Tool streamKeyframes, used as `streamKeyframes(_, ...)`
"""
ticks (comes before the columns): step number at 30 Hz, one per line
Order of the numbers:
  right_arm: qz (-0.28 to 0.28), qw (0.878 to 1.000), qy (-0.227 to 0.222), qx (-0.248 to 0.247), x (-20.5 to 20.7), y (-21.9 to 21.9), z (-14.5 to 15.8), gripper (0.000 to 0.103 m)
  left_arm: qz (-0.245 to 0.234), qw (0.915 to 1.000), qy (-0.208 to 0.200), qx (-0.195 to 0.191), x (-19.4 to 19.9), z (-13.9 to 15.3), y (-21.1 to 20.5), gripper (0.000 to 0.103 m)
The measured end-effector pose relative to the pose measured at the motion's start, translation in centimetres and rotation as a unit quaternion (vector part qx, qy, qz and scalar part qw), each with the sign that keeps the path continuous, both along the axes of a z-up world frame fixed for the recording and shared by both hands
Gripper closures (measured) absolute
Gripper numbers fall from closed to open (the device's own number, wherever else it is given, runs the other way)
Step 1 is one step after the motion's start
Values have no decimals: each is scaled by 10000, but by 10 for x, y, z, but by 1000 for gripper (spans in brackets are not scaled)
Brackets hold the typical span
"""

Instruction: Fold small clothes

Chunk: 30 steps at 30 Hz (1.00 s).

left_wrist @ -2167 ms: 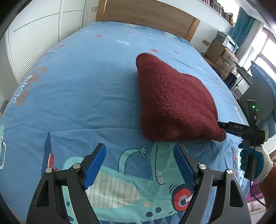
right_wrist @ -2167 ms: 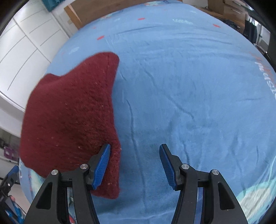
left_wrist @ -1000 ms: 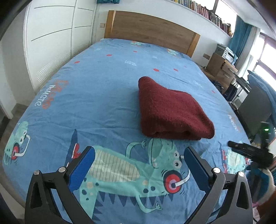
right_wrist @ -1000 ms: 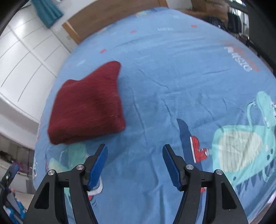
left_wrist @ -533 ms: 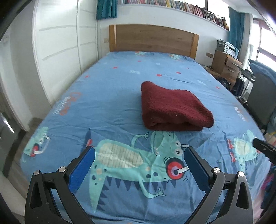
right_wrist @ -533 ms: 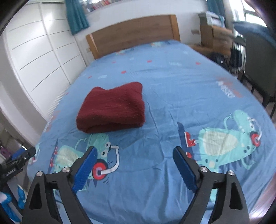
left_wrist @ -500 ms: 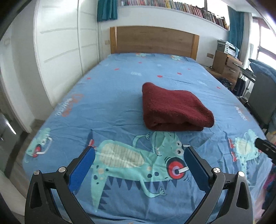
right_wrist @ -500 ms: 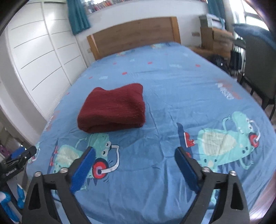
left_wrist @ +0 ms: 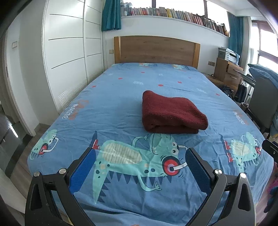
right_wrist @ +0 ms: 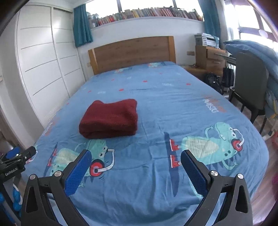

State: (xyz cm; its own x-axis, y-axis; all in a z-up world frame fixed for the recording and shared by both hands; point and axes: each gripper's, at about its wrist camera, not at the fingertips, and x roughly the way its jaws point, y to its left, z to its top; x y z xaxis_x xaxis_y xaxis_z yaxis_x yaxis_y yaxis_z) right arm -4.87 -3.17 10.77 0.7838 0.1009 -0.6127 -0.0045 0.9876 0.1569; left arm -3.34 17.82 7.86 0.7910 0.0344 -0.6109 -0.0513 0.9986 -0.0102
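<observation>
The bed (left_wrist: 121,104) (blue dinosaur-print sheet) carries the folded dark red garment (left_wrist: 172,113) near its middle, possibly a sweater. Left gripper (left_wrist: 140,166) and right gripper (right_wrist: 135,166) hover near the foot, jaws spread wide, empty.

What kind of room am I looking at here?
A bedroom, most likely a child's. A bed with a cartoon monster sheet and a wooden headboard fills the middle, a white built-in wardrobe lines one wall, and a long shelf of books runs above.
</observation>
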Motion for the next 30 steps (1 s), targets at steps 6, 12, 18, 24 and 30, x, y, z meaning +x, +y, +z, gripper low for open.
streamKeyframes(6, -55, 9997, -206, -104, -12, -1, 7, 0, 43, 9999, -166, 23, -12, 7, -1, 1)
streamKeyframes(12, -65, 9992, -349, -188, -19, 1, 10, 0, 51, 9996, -266, 26, -17, 11, -1, 1)
streamKeyframes(18, -92, 9989, -406, -237, -22, 3, 7, 0, 76, 9995, -313, -13, -20, 11, 1, 1)
streamKeyframes(24, -87, 9989, -343, -295, -20, 4, 2, 0, 86, 9995, -304, -39, -22, 11, 3, 1)
streamKeyframes(30, -111, 9991, -278, -291, -19, 2, -3, 0, 86, 9995, -312, -48, -23, 12, 2, 1)
